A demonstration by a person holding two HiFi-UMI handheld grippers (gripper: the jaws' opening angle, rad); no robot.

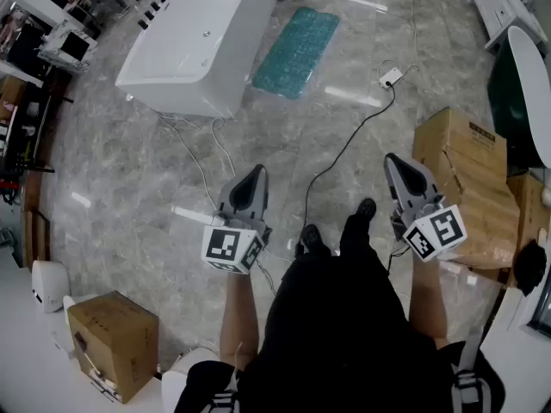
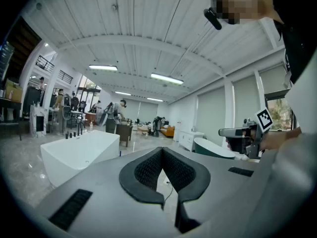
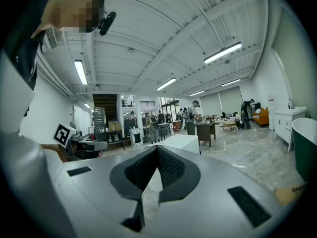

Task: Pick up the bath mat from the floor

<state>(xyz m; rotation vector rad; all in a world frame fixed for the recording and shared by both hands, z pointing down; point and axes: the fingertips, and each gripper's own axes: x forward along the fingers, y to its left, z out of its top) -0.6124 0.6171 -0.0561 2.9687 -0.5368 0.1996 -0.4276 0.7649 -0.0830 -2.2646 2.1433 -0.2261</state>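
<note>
The teal bath mat (image 1: 297,50) lies flat on the marble floor far ahead, just right of the white bathtub (image 1: 198,41). Both grippers are held level at waist height, well short of the mat. My left gripper (image 1: 256,172) is shut with nothing between its black pads (image 2: 148,170). My right gripper (image 1: 393,160) is also shut and empty, its pads (image 3: 171,167) meeting at the tip. The mat does not show in either gripper view; the white bathtub (image 2: 79,150) shows in the left gripper view, and the bathtub (image 3: 185,142) also shows beyond the jaws in the right gripper view.
Stacked cardboard boxes (image 1: 469,188) stand close on the right, and another box (image 1: 116,342) sits at the lower left. A black cable runs across the floor to a white power strip (image 1: 390,77). A dark green tub (image 1: 516,93) is at the far right. The person's feet (image 1: 336,226) stand between the grippers.
</note>
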